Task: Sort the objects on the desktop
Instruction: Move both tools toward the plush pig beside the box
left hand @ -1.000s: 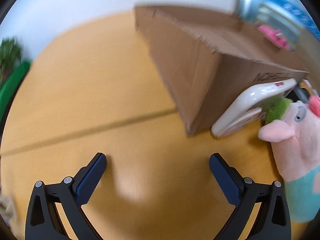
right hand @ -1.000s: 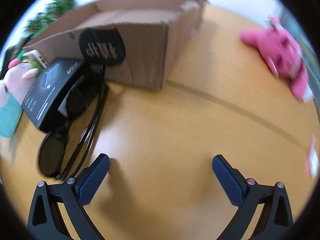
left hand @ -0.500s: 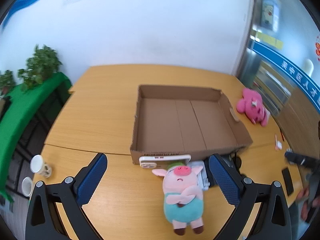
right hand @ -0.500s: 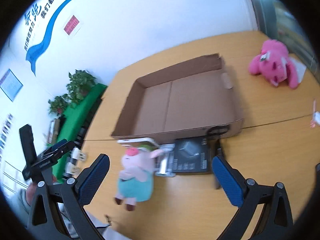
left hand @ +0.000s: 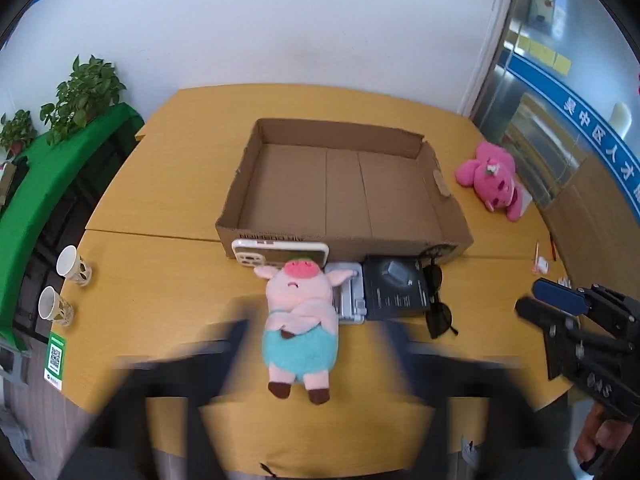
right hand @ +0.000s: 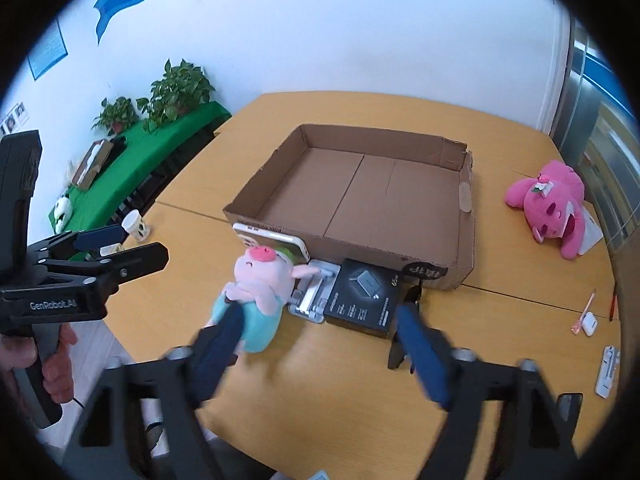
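An open cardboard box (left hand: 344, 184) (right hand: 360, 192) lies on the wooden table (left hand: 160, 292). In front of it lie a white phone (left hand: 280, 251), a pink pig plush (left hand: 300, 316) (right hand: 256, 288), a white stand (left hand: 350, 296), a black box (left hand: 394, 288) (right hand: 364, 292) and dark sunglasses (left hand: 438, 304). A pink plush (left hand: 494, 180) (right hand: 552, 204) lies at the right. My left gripper (left hand: 316, 344) is blurred, open and empty above the pig; it also shows in the right wrist view (right hand: 120, 244). My right gripper (right hand: 320, 344) is open and empty above the table's front; it also shows in the left wrist view (left hand: 544, 300).
Two paper cups (left hand: 64, 284) stand at the table's left edge. Small white items and pens (right hand: 592, 320) lie at the right edge. A green-covered shelf with plants (right hand: 132, 152) stands to the left. A white wall is behind.
Both grippers have pulled up and back from close to the table to a high view of the whole desk. Both stay open and empty.
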Available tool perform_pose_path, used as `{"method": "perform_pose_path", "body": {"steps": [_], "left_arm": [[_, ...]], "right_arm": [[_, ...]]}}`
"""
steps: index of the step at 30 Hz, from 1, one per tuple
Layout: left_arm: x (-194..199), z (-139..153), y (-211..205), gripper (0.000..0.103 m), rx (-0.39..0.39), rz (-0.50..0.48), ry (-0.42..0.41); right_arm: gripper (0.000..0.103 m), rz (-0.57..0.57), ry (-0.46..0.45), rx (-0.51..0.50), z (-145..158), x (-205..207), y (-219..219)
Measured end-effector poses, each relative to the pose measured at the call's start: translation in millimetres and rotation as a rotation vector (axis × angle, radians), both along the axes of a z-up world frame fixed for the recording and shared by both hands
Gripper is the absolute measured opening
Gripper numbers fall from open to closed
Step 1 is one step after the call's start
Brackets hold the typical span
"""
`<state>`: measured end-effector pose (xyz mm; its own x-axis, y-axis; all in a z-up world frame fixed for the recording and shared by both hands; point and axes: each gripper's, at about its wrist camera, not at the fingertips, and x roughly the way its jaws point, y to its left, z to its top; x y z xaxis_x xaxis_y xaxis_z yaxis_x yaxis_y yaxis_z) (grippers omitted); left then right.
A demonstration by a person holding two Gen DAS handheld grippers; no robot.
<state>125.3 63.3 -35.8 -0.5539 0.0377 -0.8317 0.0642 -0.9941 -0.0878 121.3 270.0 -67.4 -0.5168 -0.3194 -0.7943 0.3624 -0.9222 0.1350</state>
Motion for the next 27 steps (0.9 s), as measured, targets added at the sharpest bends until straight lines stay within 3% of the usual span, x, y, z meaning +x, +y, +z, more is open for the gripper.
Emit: {"method": "perform_pose_path", "body": {"steps": [1,2,4,5,6,7,8,11,21,27], "left_arm": [[0,-5,0,0.004,0.023,0.0,-0.024],[1,-7,-1,0.004,0.035,0.009,-0.027],[2,-8,0,0.008,0.036,0.013,-0.01],[0,-8,1,0.03,0.027,0.012,-0.008],[-2,-9,3,0.051,0.008,0.021,-0.013],[-5,-10,4,0.09,-0.022,0.04,-0.017],[-5,-10,4,0.099,-0.043,0.051,-0.003],[-8,-7,3,0.099,-0.049,0.003,0.033],[-36,-38,-56,0.099,0.068,-0.08,-0.108],[-57,-75,-81,0.099,0.187,-0.112,-0.185]], "right_arm": [[0.023,-0.008,-0.003,0.022,-3,1,-1],[0.019,-0.012,-0.015,0.028,-5,3,0],[0.021,-0.007,-0.039,-0.008,-5,7,2],[0.037,-0.007,-0.038,-0.026,-3,9,3],[0.063,-0.006,-0.04,-0.033,-2,11,3],[0.076,-0.002,-0.038,-0.04,-1,13,3],[0.082,-0.002,-0.031,-0.045,1,16,2],[0.082,-0.02,-0.018,-0.048,4,18,-3],[0.082,-0.085,-0.156,-0.081,-22,-1,-45],[0.082,-0.099,-0.256,-0.091,-50,-11,-78]]}}
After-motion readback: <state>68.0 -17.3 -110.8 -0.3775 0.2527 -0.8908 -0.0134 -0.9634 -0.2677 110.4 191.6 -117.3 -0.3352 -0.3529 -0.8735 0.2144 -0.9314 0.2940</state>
